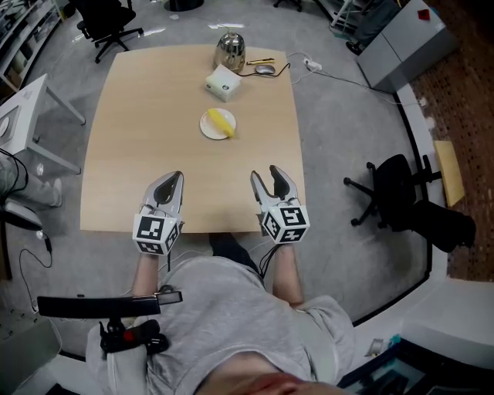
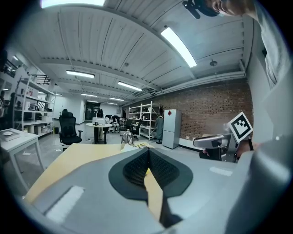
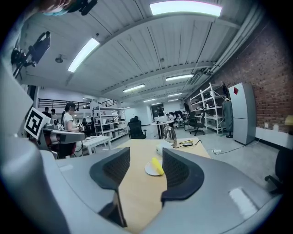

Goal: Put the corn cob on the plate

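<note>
Well ahead of both tools, the corn cob (image 1: 222, 121) already lies on the small white plate (image 1: 206, 128), out near the middle of the pale wooden worktop (image 1: 139, 108). The left hand-held gripper (image 1: 174, 178) hovers over the near edge of the worktop with its jaws pressed together and nothing between them, as its own view shows (image 2: 148, 153). The right hand-held gripper (image 1: 265, 176) sits beside it, level with it, its jaws partly apart and empty. In the right gripper view (image 3: 145, 161) the corn cob (image 3: 157, 165) and plate (image 3: 149, 171) appear through the gap, well beyond the tips.

Farther out than the plate stand a white box (image 1: 223, 82), then a shiny metal kettle (image 1: 230, 51) near the far edge. A computer mouse (image 1: 265, 69) with its cable lies to the right of the kettle.

Around the worktop the floor (image 1: 340, 131) is grey. A black office chair (image 1: 395, 199) stands off to the right of the right hand-held gripper, another (image 1: 109, 23) beyond the far left corner, and a white side table (image 1: 27, 108) to the left. The gripper views show a workshop hall with a brick wall (image 2: 206, 107), metal shelves (image 2: 142, 119), a grey cabinet (image 2: 170, 129) and long ceiling lights (image 3: 185, 7).
</note>
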{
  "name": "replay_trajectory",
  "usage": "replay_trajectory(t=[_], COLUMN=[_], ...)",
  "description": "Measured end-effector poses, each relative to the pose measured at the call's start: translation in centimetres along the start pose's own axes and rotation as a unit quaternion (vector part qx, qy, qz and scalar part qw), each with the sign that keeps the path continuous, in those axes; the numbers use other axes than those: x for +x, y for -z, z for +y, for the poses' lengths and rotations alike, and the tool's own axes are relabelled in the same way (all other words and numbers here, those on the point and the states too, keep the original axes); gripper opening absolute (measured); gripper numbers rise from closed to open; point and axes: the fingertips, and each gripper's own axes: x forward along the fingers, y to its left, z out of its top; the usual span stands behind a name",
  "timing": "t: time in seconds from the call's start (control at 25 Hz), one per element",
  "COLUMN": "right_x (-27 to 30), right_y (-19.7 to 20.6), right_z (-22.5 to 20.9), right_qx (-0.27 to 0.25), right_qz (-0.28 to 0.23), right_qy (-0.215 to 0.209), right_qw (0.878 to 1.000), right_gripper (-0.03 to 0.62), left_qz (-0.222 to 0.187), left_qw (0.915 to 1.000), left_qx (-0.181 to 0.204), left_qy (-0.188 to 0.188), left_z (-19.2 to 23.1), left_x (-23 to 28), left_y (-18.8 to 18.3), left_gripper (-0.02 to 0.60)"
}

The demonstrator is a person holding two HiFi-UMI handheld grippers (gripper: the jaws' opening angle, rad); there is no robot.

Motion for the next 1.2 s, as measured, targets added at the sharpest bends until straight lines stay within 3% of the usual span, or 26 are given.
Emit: replay_trajectory(t=[0.16, 0.44, 0.72, 0.92, 1.2], right_x=[-1.3, -2.3, -3.5, -4.3, -5.3], right_y=[-0.9, -0.9, -0.8, -0.8, 0.1], right_z=[-0.1, 0.3, 0.9, 1.1, 1.3], right_qx=[0.002, 0.001, 0.003, -0.022, -0.006], right_qz=[-0.020, -0.021, -0.019, -0.027, -0.027], right_qy=[0.012, 0.015, 0.022, 0.034, 0.033], right_qw=[1.000, 1.000, 1.000, 0.999, 0.999], right_gripper=[0.147, 0.072, 0.051, 0.038, 0.020], left_qz=[0.000, -0.002, -0.001, -0.002, 0.002], left_qw=[1.0000, 1.0000, 0.9998, 0.9998, 0.9999], left_qx=[0.002, 0.005, 0.012, 0.014, 0.014], left_qy=[0.007, 0.007, 0.014, 0.012, 0.008], left_z=[-0.4, -0.4, -1.2, -1.2, -1.1], left_x=[0.0, -0.6, -1.3, -1.6, -1.9], left_y=[-0.2, -0.3, -0.7, -0.6, -0.2], left_gripper=[0.020, 0.020, 0.020, 0.020, 0.020])
